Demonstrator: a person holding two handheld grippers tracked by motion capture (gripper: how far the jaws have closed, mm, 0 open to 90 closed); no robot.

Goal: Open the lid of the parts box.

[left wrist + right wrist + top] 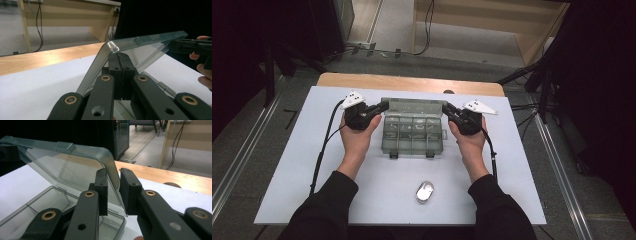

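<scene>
- High view: a clear, grey-tinted plastic compartment box (413, 135) sits mid-table on the white tabletop (302, 165), its hinged lid (414, 106) raised at the far side, each far corner met by a gripper.
- Left gripper (382, 106): jaws closed tight on the lid's left corner; in the left gripper view the pads (122, 72) press together just behind the rounded corner of the lid (117, 47).
- Right gripper (447, 108): in the right gripper view the lid's edge (113, 177) stands between the two pads (101, 192) with a sliver of gap visible, so it looks nearly clamped rather than firmly pinched.
- Step in hand, as I judge it: swinging the lid on its hinge. Done well, the right jaws should seat fully on the edge, then both hands should move together and evenly so the thin lid does not twist and the light box does not slide.
- Materials: the lid is smooth, glossy and see-through with rounded corners and a moulded latch tab (64, 146); likely slippery under hard pads.
- Near the person lies a small shiny oval metal object (425, 191), well apart from the box.
</scene>
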